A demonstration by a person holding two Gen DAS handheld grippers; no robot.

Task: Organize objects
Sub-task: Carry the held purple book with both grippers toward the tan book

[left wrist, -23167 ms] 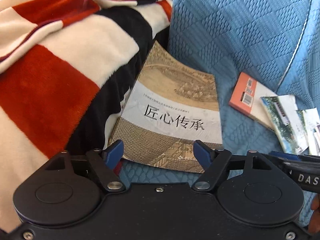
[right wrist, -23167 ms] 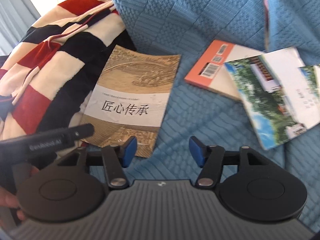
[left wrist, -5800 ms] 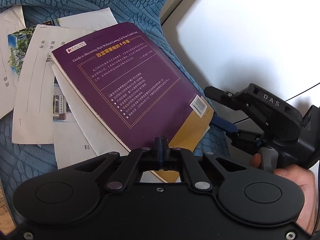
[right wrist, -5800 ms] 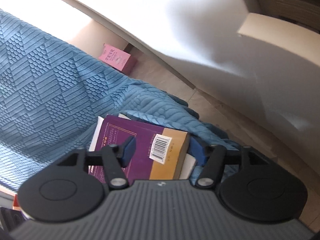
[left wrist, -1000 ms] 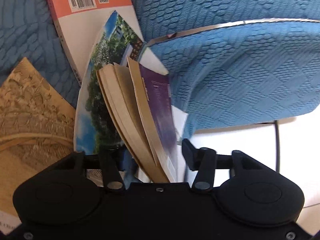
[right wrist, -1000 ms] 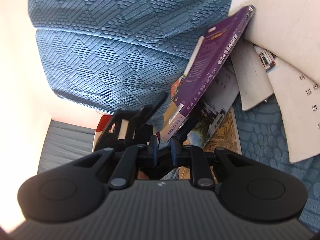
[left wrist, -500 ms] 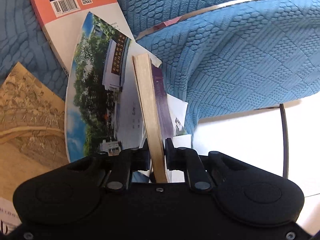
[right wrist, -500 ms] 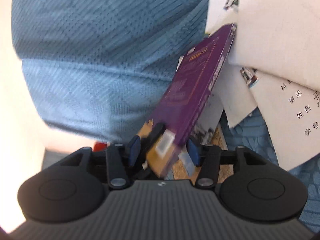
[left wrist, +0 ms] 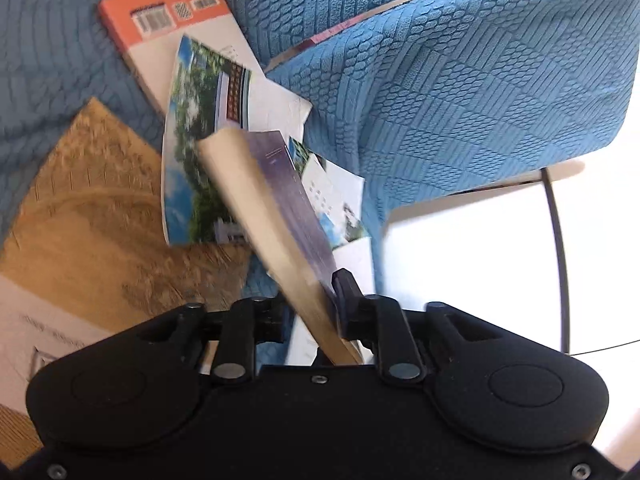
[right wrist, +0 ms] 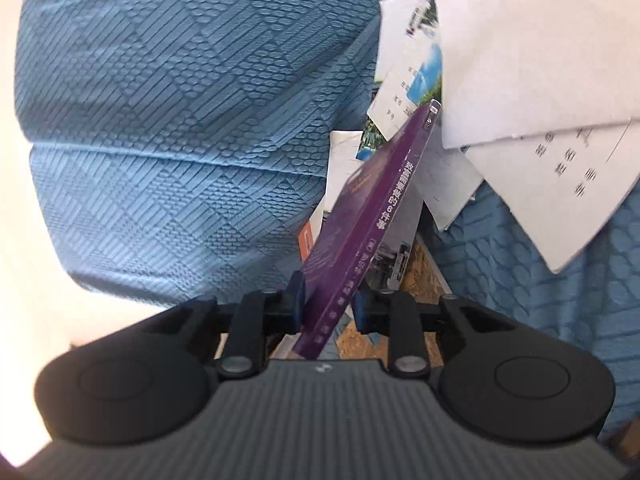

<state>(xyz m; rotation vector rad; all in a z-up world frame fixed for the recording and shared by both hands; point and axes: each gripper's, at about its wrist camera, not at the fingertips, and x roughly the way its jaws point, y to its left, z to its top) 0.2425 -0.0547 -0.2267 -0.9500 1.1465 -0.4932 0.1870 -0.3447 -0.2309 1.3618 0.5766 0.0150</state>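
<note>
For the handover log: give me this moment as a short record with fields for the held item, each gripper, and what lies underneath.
held item: purple book, tilted on edge, page block showing in the left wrist view
left gripper: opening, book between its fingers, leaning on the right one
right gripper: closing, book spine between its fingers
underneath: photo-cover booklet, orange-backed book, tan book, white sheets
surface: blue textured cover
</note>
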